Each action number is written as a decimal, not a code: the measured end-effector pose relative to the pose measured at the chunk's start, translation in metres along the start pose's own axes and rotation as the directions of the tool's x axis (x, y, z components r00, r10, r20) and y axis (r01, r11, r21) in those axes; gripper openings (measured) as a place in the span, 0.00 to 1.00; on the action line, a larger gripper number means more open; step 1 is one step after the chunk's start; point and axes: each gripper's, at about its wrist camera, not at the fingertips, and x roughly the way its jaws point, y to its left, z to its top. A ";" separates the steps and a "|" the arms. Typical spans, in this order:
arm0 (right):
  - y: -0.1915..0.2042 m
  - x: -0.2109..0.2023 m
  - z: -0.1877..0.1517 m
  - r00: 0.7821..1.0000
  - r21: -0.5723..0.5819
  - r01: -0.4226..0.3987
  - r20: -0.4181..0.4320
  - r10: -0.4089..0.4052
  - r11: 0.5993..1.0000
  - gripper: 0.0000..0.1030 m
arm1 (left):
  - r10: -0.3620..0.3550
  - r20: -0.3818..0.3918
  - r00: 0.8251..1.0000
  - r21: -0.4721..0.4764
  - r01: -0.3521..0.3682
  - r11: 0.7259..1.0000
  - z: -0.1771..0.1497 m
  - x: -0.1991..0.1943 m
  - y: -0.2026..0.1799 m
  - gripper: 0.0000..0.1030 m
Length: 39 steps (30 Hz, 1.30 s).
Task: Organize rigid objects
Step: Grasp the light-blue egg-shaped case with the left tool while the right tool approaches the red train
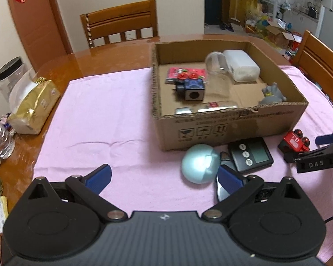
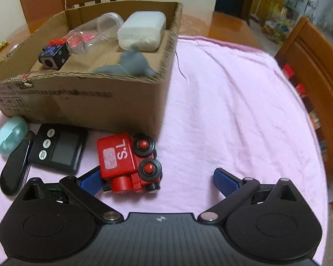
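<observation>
While both tools stand spread wide and grasp nothing, the right tool [image 2: 159, 180] brackets a red toy train [image 2: 127, 163] lying on its side on the pink cloth [image 2: 233, 102]; its left finger [image 2: 90, 181] sits just beside the train, contact unclear. At 10 o'clock lie a black timer [image 2: 58, 147], a dark oblong case [image 2: 15, 169] and a pale blue egg-shaped case [image 2: 11, 136]. The left tool [image 1: 164, 177] hovers over bare cloth, the egg-shaped case near its right finger [image 1: 229, 178]. Farther, at 12 o'clock, the cardboard box [image 1: 211, 125] on the counter [image 1: 113, 53] holds a blue block toy [image 1: 192, 88], a clear jar [image 1: 217, 73], a white container [image 1: 242, 65] and a grey figure [image 1: 273, 94].
</observation>
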 end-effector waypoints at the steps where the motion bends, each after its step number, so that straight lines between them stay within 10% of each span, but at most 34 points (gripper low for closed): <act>1: -0.001 0.000 -0.001 1.000 -0.019 -0.011 0.002 0.011 1.000 1.00 | -0.007 0.002 1.000 0.011 0.007 1.000 0.001 0.002 -0.002 0.98; 20: -0.005 -0.001 -0.006 0.998 -0.042 -0.028 0.048 0.030 0.999 1.00 | -0.222 -0.076 0.972 0.183 0.232 0.955 0.007 0.068 -0.007 0.77; 28: -0.003 -0.001 -0.004 0.999 -0.026 -0.017 0.046 0.019 1.000 1.00 | -0.295 -0.068 0.953 0.118 0.301 0.946 0.012 0.078 -0.004 0.70; 39: -0.002 0.000 -0.002 0.999 -0.020 -0.013 0.046 0.014 1.000 1.00 | -0.225 -0.088 0.970 0.126 0.235 0.964 0.004 0.080 0.011 0.67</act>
